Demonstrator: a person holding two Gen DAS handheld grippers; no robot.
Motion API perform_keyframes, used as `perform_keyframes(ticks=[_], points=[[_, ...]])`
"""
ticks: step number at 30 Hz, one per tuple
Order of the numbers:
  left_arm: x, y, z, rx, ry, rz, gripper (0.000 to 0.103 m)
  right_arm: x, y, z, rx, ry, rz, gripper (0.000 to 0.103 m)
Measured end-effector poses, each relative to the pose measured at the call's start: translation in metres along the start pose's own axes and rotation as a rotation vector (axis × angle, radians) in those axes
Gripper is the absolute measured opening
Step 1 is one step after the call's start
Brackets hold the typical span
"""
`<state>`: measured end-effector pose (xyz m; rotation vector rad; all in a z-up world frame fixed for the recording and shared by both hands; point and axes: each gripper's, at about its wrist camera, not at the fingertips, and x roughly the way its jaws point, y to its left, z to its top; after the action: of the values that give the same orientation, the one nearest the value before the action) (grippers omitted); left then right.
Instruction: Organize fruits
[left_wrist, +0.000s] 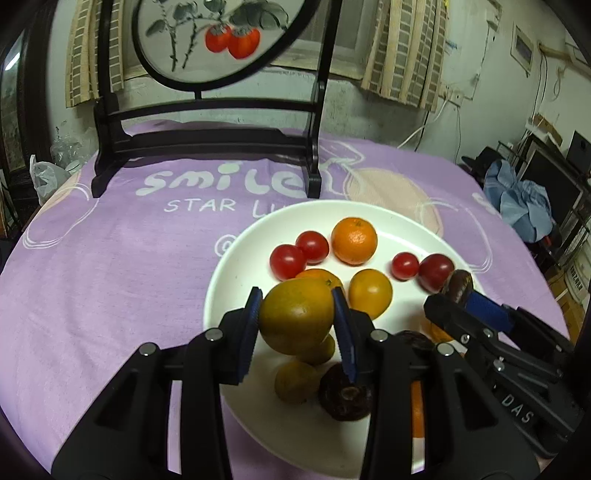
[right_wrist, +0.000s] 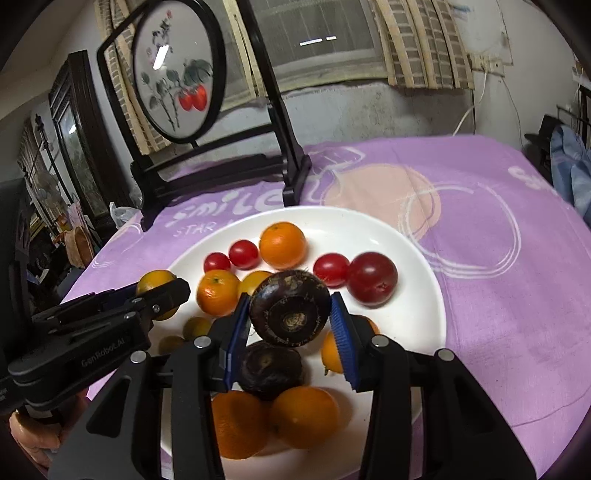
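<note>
A white plate (left_wrist: 236, 266) on the purple cloth holds oranges, red cherry tomatoes, small yellow fruits and dark brown water chestnuts. My left gripper (left_wrist: 297, 317) is shut on a yellow-green fruit (left_wrist: 295, 314) and holds it above the plate's near side. My right gripper (right_wrist: 290, 314) is shut on a dark brown water chestnut (right_wrist: 290, 308) above the plate (right_wrist: 417, 295); it also shows in the left wrist view (left_wrist: 458, 291). A second chestnut (right_wrist: 269, 369) lies under it. An orange (left_wrist: 354, 240) and a dark red plum (right_wrist: 372, 277) sit on the far side.
A black wooden stand with a round painted screen (left_wrist: 207, 147) stands on the purple "smile" cloth (left_wrist: 110, 277) behind the plate. A wall with a window and curtains lies beyond. Clutter sits off the table at right (left_wrist: 524, 203).
</note>
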<state>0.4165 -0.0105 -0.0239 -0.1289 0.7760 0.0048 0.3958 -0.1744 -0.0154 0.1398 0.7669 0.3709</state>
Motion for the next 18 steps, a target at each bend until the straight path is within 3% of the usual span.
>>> perform_keyframes(ticks=[2,3,4,7,10,12,13,18], points=[[0.000,0.001,-0.001,0.002,0.005,0.027,0.049,-0.009,0.002,0.002,0.001,-0.002,0.002,0.062],[-0.004,0.000,-0.002,0.004,-0.006,0.045,0.068,-0.015,0.004,0.002,-0.008,-0.005,0.000,0.065],[-0.014,-0.002,-0.002,0.010,-0.038,0.076,0.080,-0.022,0.008,0.002,-0.024,-0.010,-0.002,0.065],[-0.048,-0.008,-0.004,0.056,-0.121,0.136,0.094,-0.050,0.017,-0.004,-0.069,-0.024,-0.016,0.066],[-0.081,-0.009,-0.015,0.090,-0.154,0.127,0.099,-0.077,0.018,-0.020,-0.079,-0.027,-0.020,0.072],[-0.103,-0.007,-0.030,0.100,-0.156,0.116,0.100,-0.097,0.015,-0.036,-0.069,-0.032,-0.014,0.095],[-0.113,-0.004,-0.039,0.099,-0.158,0.111,0.101,-0.110,0.014,-0.049,-0.065,-0.046,-0.001,0.099],[-0.144,0.013,-0.093,0.061,-0.134,0.076,0.101,-0.138,0.016,-0.098,-0.082,0.007,-0.013,0.102]])
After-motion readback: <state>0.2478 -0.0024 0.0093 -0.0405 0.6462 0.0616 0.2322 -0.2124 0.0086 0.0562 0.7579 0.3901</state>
